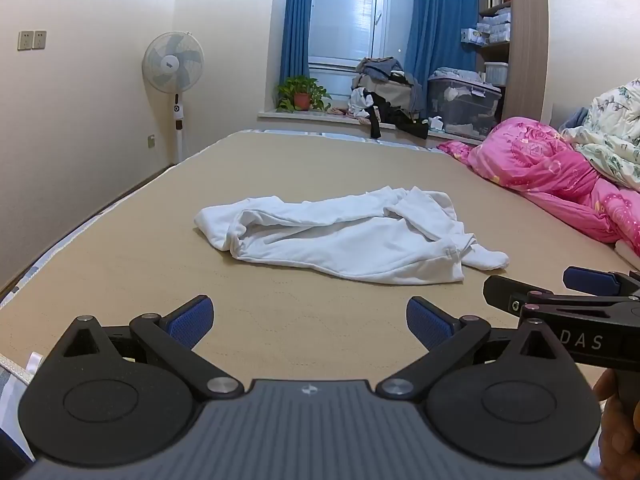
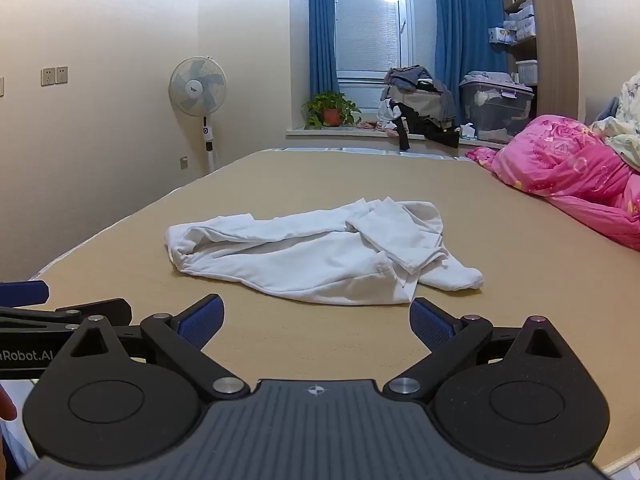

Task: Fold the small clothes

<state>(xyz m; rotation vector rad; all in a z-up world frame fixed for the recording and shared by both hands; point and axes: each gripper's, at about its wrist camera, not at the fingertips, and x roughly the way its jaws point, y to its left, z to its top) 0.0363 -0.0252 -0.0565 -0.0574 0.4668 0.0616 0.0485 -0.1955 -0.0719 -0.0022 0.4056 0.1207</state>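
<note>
Bedroom, tan bed (image 1: 280, 168) filling the view. Crumpled white garment (image 1: 344, 236) lying mid-bed, sock-like foot end trailing toward the pink quilt (image 1: 552, 168). Left tool (image 1: 308, 322) released, blue pads spread wide, just short of the garment, nothing between them. Right tool (image 2: 316, 322) likewise gaping, empty, close to the garment's near hem.

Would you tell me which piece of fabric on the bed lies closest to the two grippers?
The white garment, crumpled mid-mattress just ahead of both; the pink quilt lies bunched farther right.
</note>
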